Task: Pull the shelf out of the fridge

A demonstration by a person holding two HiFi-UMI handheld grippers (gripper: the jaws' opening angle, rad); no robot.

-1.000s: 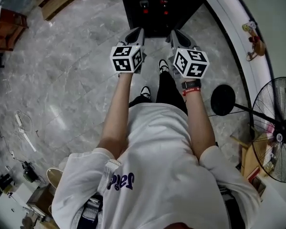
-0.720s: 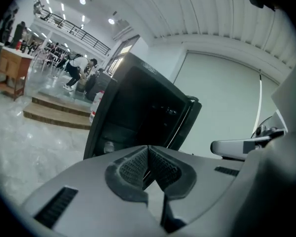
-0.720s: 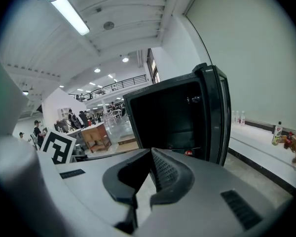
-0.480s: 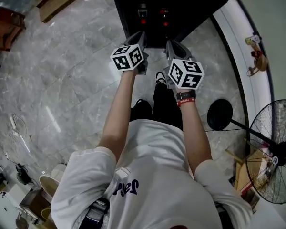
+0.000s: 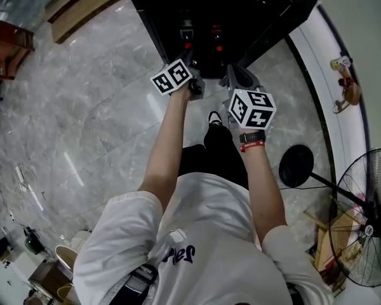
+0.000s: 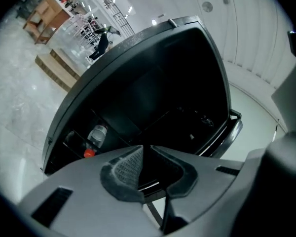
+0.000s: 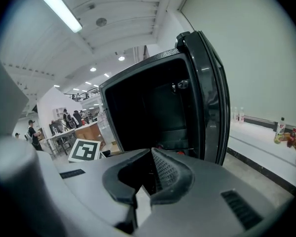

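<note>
- Two grippers: the left gripper (image 5: 190, 57) (image 6: 146, 147) is clenched, tips all but meeting, with nothing between them. The right gripper (image 5: 231, 69) (image 7: 151, 151) is likewise clenched on nothing.
- Two marker cubes, one behind each pair of jaws; the left one (image 5: 173, 77) sits rolled on a corner, the right one (image 5: 252, 108) squarer.
- One fridge (image 5: 209, 5) (image 6: 153, 83) (image 7: 148, 102) stands just ahead of both grippers. Its one door (image 7: 212, 98) is swung open to the right of the right gripper.
- Two red-capped bottles (image 5: 187, 33) (image 5: 216, 35) stand low inside, just beyond the jaw tips. The left gripper view shows only one (image 6: 95, 136).
- The shelf (image 7: 180, 134) is in the fridge, ahead of the right gripper's tips. It shows only as a dim grey band, and the black interior swallows the rest.
- One standing fan (image 5: 368, 227), well behind and right of the right gripper, is cut off by the picture's edge.
</note>
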